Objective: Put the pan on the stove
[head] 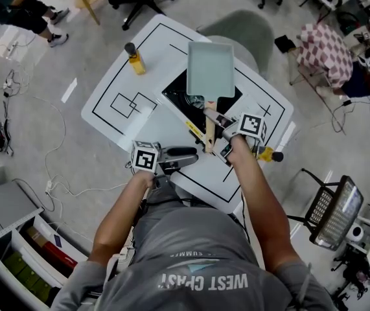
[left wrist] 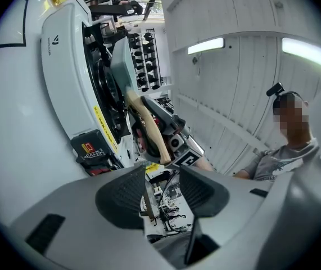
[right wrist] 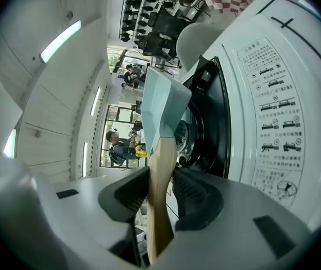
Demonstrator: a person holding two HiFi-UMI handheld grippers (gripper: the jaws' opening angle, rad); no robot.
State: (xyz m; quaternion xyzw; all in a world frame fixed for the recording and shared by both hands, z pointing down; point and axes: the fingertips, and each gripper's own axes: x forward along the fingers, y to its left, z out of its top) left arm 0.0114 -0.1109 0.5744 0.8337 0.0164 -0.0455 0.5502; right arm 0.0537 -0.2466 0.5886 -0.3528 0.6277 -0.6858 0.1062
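Note:
A pale green rectangular pan [head: 210, 69] hangs over the black stove [head: 173, 96] in the middle of the white table. Its wooden handle [head: 208, 133] runs back toward me. My right gripper [head: 217, 127] is shut on that handle; in the right gripper view the handle [right wrist: 160, 167] passes between both pads of the right gripper [right wrist: 161, 193], with the pan [right wrist: 163, 103] tilted on edge beside the stove [right wrist: 205, 122]. My left gripper [head: 186, 155] stands open and holds nothing, near the table's front edge. The left gripper view looks past the left gripper [left wrist: 163, 176] to the pan [left wrist: 121, 66].
A yellow bottle [head: 135, 58] with a dark cap stands on the table [head: 113, 86] at the back left. Black outlines are marked on the tabletop. A folding chair [head: 330, 212] stands at the right, shelves at the lower left, and people sit at the top corners.

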